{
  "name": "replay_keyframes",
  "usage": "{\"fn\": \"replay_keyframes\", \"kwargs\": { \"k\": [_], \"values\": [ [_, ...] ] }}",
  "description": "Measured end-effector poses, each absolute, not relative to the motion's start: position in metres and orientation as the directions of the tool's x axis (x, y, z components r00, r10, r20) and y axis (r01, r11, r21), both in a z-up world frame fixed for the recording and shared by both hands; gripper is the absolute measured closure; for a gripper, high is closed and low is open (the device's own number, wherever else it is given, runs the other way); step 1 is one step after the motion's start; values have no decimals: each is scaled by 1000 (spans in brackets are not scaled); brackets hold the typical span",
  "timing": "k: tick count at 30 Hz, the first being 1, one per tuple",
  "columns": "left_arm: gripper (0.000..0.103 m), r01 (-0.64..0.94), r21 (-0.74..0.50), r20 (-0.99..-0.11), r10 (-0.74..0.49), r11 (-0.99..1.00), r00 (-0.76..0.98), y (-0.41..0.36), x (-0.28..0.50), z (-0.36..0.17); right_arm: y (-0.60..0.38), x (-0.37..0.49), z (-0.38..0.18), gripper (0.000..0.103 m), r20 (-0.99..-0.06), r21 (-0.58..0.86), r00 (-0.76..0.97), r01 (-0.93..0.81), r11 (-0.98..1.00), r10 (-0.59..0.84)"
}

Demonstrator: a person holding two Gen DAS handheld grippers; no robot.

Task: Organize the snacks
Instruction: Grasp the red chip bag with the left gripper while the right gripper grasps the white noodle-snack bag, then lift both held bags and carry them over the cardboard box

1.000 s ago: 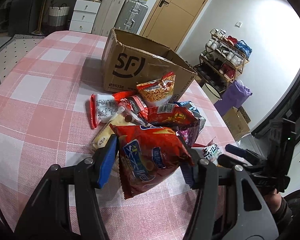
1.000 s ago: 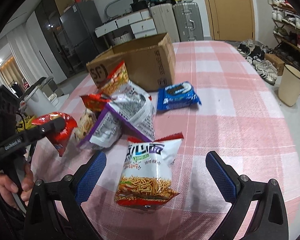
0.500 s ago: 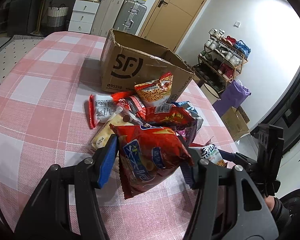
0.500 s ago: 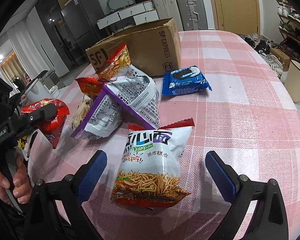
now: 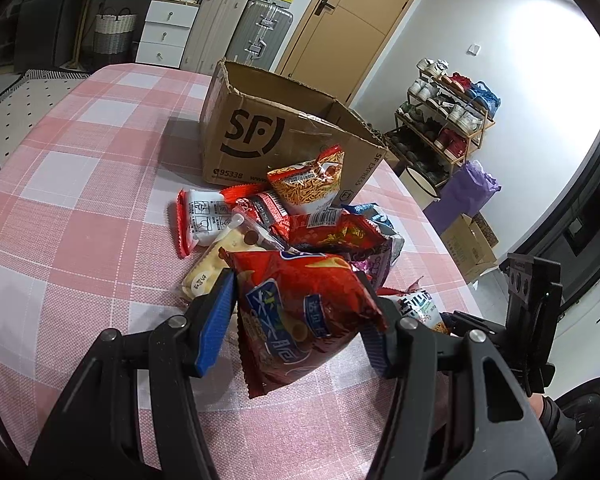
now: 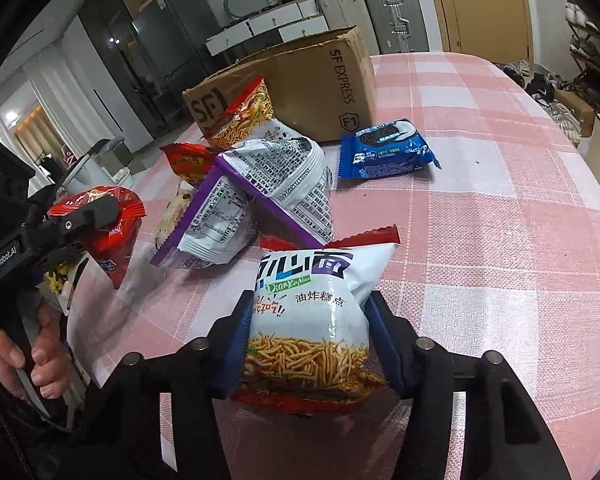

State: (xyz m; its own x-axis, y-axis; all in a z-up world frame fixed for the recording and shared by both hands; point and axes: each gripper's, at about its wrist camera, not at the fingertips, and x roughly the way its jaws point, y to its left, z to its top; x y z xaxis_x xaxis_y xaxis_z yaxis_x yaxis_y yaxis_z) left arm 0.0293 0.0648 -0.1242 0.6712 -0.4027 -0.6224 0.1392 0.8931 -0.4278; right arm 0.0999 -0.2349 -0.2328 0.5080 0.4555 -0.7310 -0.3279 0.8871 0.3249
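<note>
My left gripper (image 5: 300,320) is shut on a red chip bag (image 5: 300,312) and holds it above the pink checked table; it also shows in the right wrist view (image 6: 100,220). My right gripper (image 6: 312,344) is shut on a white noodle-snack bag (image 6: 316,312) that lies on the table near its front edge. A heap of snack bags (image 5: 300,216) lies in front of the open SF cardboard box (image 5: 260,136), which also shows in the right wrist view (image 6: 300,80). A blue cookie pack (image 6: 384,154) lies alone beside the box.
The pink checked tablecloth (image 6: 500,200) is bare to the right of the snacks. Suitcases and white drawers (image 5: 204,32) stand behind the table, and a shoe rack (image 5: 448,120) stands to the right. A purple-edged silver bag (image 6: 260,192) tops the heap.
My right gripper has moved forward and closed on the white noodle-snack bag; it was wide open before. My left gripper still holds the red chip bag in about the same place.
</note>
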Motion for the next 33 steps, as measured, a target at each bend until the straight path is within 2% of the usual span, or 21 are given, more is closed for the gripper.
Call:
{"fn": "replay_keyframes", "kwargs": {
  "k": [20, 33],
  "values": [
    [48, 127, -425, -621, -391, 896, 680, 69, 27, -119, -236, 89, -214, 52, -698, 320, 533, -365, 874, 479],
    [48, 145, -426, -600, -399, 893, 693, 68, 25, -101, -253, 77, -170, 52, -617, 348, 594, -383, 856, 517]
  ]
}}
